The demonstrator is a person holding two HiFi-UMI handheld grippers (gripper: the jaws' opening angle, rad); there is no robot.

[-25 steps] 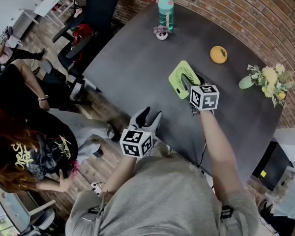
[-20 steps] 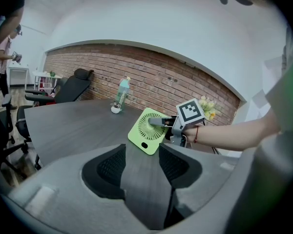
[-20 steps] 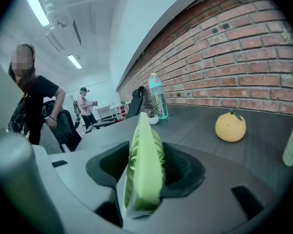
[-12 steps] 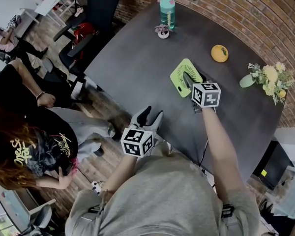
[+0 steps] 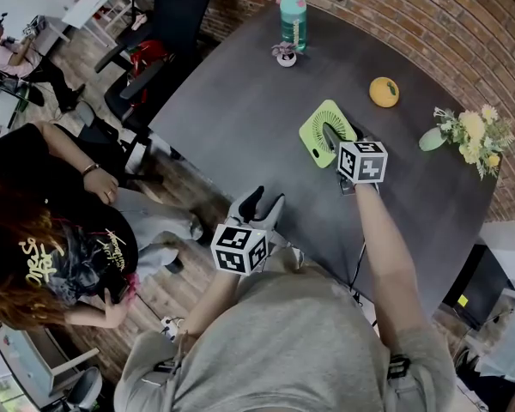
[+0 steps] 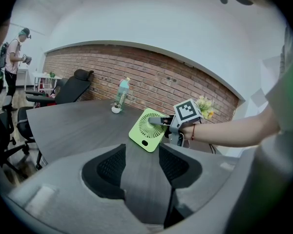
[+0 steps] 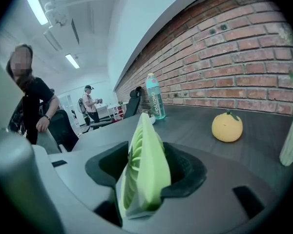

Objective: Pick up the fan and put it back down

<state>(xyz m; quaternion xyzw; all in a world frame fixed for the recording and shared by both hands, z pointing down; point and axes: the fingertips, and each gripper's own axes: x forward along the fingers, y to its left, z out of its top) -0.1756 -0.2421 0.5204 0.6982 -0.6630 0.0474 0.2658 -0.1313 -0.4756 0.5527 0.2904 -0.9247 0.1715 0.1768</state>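
I am clamping my right tongs on the upper edge of the green fan, though the jaws have just been easing apart a little with the fan between them. The fan is leaning tilted, its lower corner down at the desk, toward the right edge, near the orange. My left tongs are hanging apart and empty at the desk's near edge.
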